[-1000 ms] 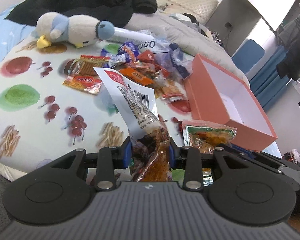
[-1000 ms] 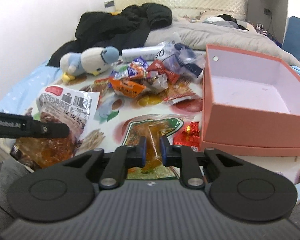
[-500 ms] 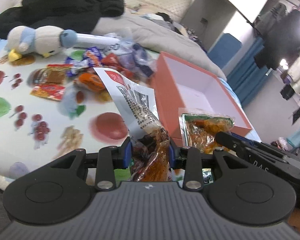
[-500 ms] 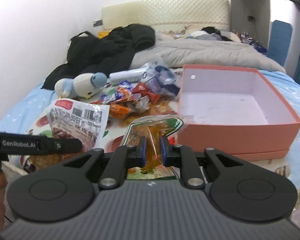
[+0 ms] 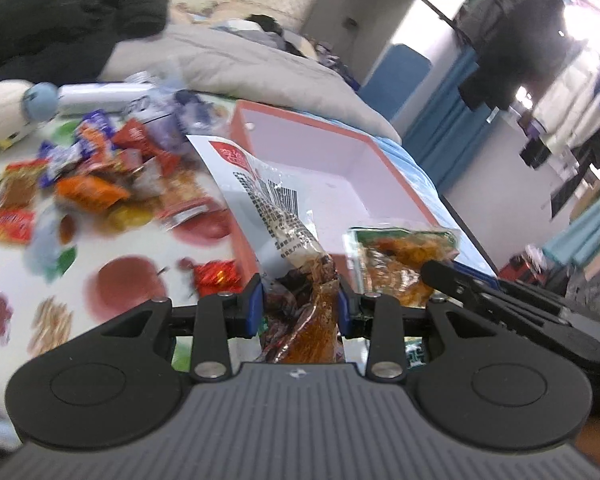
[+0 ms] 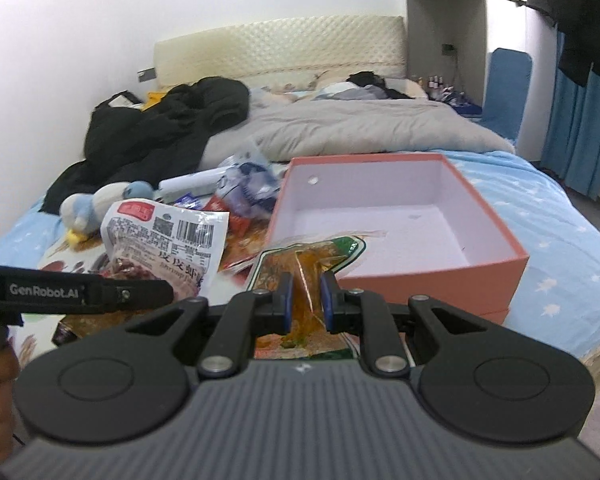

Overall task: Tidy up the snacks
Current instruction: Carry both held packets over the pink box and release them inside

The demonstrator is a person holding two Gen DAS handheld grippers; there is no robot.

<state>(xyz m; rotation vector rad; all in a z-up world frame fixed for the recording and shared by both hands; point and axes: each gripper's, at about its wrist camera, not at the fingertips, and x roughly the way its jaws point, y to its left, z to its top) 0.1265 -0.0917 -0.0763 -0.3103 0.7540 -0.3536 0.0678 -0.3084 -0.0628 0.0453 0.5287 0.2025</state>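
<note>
My left gripper point(image 5: 299, 300) is shut on a white snack bag with a barcode point(image 5: 268, 200), held up just left of the near corner of the open orange box point(image 5: 396, 176). The same bag shows in the right wrist view point(image 6: 168, 240). My right gripper point(image 6: 304, 300) is shut on a green-edged snack packet with orange contents point(image 6: 312, 256), held in front of the orange box's point(image 6: 432, 276) near wall. That packet shows in the left wrist view point(image 5: 400, 252). The box is empty inside. A pile of loose snack packets point(image 5: 112, 176) lies left of the box.
A plush penguin point(image 6: 100, 204) and a white tube point(image 6: 192, 180) lie beyond the pile. A black jacket point(image 6: 168, 128) and a grey duvet point(image 6: 360, 128) cover the far bed. A small red packet point(image 5: 214, 276) lies by the box's near left corner.
Both grippers have lifted and swung right towards the orange box with their packets still held. The box now sits closer and more centred in both views.
</note>
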